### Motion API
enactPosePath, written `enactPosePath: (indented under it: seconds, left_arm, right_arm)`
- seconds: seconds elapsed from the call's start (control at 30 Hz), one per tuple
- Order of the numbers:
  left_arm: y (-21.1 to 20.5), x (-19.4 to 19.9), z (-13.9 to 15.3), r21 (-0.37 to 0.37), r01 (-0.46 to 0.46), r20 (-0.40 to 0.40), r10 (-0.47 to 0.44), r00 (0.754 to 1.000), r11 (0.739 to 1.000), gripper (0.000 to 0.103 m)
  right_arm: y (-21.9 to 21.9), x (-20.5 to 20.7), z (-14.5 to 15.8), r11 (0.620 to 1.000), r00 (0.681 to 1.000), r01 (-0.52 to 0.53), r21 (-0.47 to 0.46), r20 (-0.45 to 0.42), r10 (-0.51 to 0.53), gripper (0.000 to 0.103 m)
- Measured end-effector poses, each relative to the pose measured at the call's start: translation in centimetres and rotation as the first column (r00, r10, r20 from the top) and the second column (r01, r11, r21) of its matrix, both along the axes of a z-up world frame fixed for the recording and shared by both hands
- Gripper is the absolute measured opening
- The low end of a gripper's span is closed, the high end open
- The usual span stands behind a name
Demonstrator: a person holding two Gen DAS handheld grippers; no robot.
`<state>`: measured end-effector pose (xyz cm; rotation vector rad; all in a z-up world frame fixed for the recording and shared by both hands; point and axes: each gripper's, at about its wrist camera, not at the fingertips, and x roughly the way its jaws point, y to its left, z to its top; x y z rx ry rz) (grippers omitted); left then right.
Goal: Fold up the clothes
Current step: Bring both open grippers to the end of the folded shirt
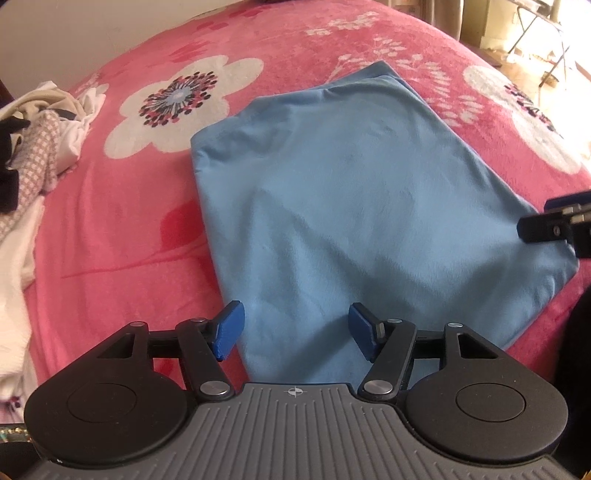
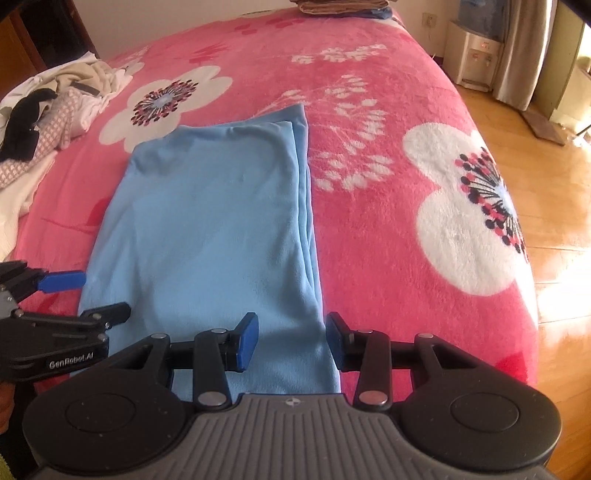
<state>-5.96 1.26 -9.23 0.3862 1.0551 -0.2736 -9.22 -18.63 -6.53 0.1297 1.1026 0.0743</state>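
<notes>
Blue garment [image 1: 351, 206] lies flat on the bed's pink flower blanket [image 1: 122, 236], near the front edge. It is already folded lengthwise into a long narrow panel: on its right side, in the right wrist view, stacked layer edges [image 2: 304, 206] are visible, so at least one fold is done, prob. more. Surface is quite smooth, few wrinkles.

Left hand-held gripper [image 1: 293, 330] is over the near left corner, jaws apart, nothing between the pads. Right hand-held gripper [image 2: 291, 341] is over the near right edge, jaws also apart w/ the cloth edge below them, not pinched as far as I can see. Both point steeply down.

Left to do, I judge: take the near end & fold it across to the far end, maybe twice, to get a compact packet. Then the pile of clothes [image 2: 44, 122] at the left of the bed still waits, unfolded. At the bed's far end sth. like a folded stack [image 2: 340, 7] sits; unclear.
</notes>
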Motion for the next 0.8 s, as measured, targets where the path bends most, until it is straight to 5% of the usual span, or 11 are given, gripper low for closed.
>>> enactPosePath:
  seconds: [0.8]
  left_arm:
    - [1.7, -1.0, 1.0, 0.055, -0.086, 0.02, 0.085, 0.996, 0.995, 0.069]
  right_arm:
    - [-0.7, -0.5, 0.2, 0.997, 0.999, 0.033, 0.071, 0.023, -0.035, 0.048]
